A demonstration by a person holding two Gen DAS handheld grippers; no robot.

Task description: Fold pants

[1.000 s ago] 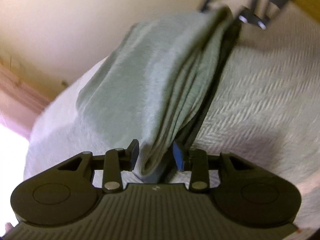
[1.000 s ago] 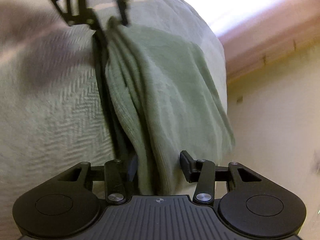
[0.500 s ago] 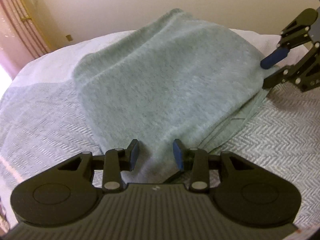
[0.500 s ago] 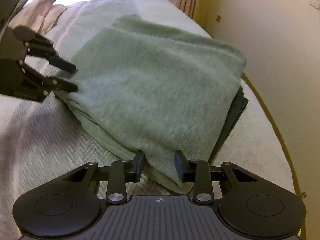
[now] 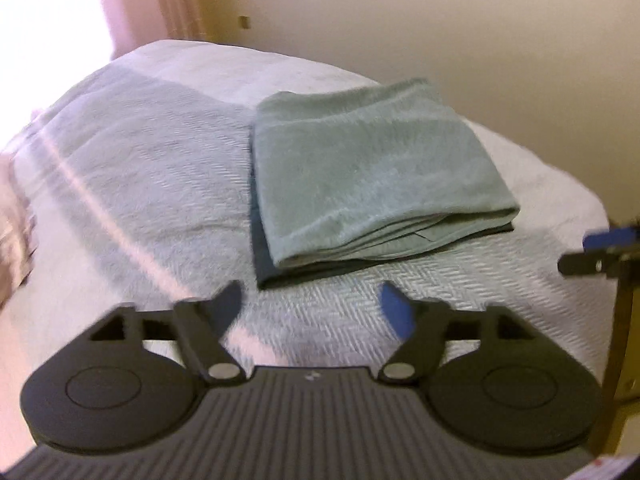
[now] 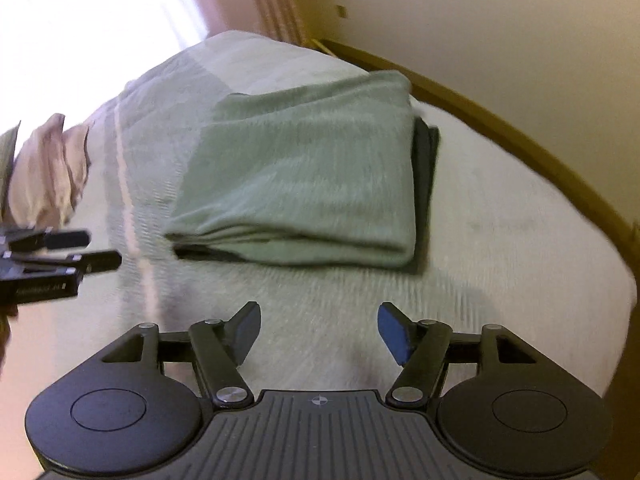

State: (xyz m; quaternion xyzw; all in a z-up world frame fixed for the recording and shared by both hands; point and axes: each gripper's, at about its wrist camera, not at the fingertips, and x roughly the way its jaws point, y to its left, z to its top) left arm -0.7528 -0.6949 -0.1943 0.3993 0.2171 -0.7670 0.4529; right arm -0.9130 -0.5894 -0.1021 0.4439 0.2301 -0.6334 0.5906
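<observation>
- One pair of green pants [image 5: 372, 168] is lying folded into a flat, layered stack on the bed [image 5: 140, 168], near the bed's far edge by the wall.
- A dark layer [image 5: 266, 268] is showing under the stack along two of its sides; whether it is part of the pants or a separate piece cannot be told.
- The left gripper [image 5: 312, 304] is hanging apart from the stack with its jaws opening; nothing is sitting between them, only bedspread.
- The right gripper [image 6: 318, 328] is likewise hanging clear with its jaws opening, and nothing is lying between its pads.
- Key relation: the stack is lying ahead of and below both grippers, toward the wall. From the left gripper it is sitting slightly to the right of centre; from the right gripper, slightly to the left.
- The layered open edge of the stack is facing the grippers, so its long axis is appearing to run across both views, roughly along the bed's far edge.
- Neither gripper is looking clearly nearer.
- Judgement: the folding is appearing complete, or very close to it.
- Count: one folded stack, two grippers, two or so pillows [image 6: 52, 172] toward the bed's head end.
</observation>
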